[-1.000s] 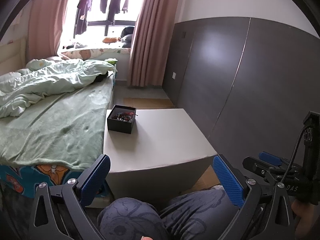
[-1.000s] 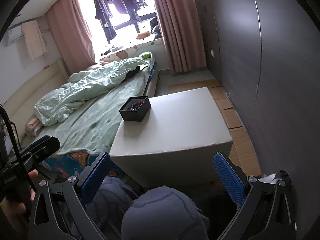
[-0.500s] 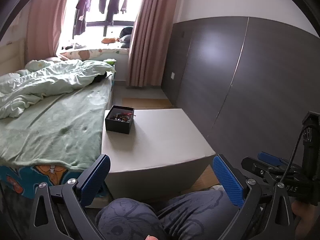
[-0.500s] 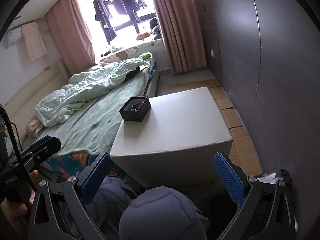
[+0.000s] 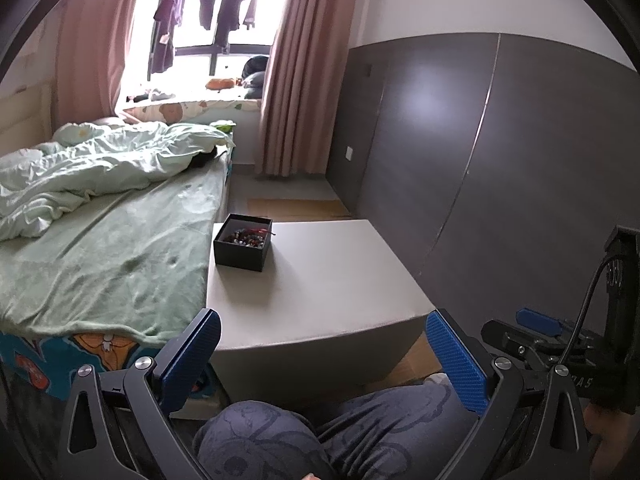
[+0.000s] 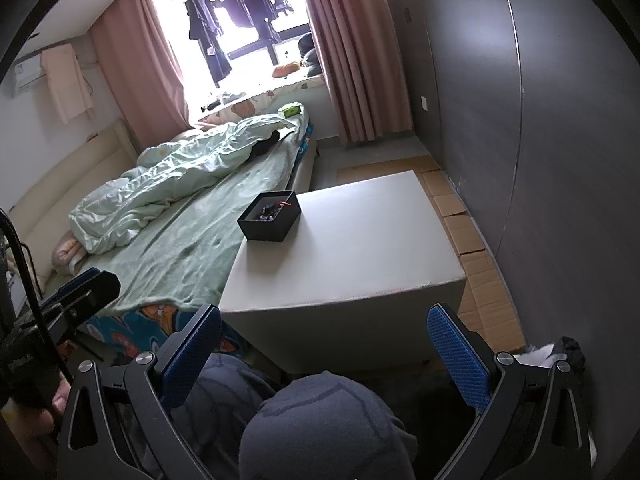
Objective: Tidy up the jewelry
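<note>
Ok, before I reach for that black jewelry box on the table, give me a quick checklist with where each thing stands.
1. Left gripper open and holding nothing: ok.
2. Right gripper open and holding nothing: ok.
3. Black jewelry box uncovered, jewelry visible inside: ok.
4. Box sitting flat on the white table, at its far corner beside the bed: ok.
5. Path across the table top to the box free of other items: ok.
6. Pieces inside loose or tangled: cannot tell, too small to see.
</note>
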{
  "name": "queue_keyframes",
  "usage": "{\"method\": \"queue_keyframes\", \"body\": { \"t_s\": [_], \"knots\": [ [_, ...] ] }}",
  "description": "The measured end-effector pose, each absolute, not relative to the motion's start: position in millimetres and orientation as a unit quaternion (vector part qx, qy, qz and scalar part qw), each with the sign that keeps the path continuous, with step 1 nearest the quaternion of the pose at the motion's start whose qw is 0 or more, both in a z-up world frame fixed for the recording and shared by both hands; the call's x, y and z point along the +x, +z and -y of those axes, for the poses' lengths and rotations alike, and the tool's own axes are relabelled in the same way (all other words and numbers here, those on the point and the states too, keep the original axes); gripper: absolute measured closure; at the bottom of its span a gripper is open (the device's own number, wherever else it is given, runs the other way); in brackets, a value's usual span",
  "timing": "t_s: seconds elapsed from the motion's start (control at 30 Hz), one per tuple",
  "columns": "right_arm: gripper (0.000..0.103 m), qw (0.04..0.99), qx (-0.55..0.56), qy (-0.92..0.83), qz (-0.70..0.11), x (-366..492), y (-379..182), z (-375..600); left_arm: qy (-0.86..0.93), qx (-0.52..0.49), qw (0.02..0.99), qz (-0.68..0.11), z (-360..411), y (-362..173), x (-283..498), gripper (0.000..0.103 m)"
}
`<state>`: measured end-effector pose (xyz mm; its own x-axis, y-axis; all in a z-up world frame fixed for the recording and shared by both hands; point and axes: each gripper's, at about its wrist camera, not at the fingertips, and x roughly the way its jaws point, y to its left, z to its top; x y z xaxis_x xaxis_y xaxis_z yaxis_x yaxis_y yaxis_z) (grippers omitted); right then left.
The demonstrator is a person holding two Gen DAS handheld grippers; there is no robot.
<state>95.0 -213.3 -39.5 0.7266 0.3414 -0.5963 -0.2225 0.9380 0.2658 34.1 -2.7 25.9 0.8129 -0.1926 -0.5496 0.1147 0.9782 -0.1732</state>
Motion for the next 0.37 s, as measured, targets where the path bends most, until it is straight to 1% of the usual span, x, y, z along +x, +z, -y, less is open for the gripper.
{"method": "queue_keyframes", "body": {
  "t_s": [0.37],
  "knots": [
    [0.0, 0.92, 0.094, 0.143, -0.352, 116, -55, 208, -0.068, -0.064, 0.949, -0.302, -5, 14, 57, 0.0]
  ]
}}
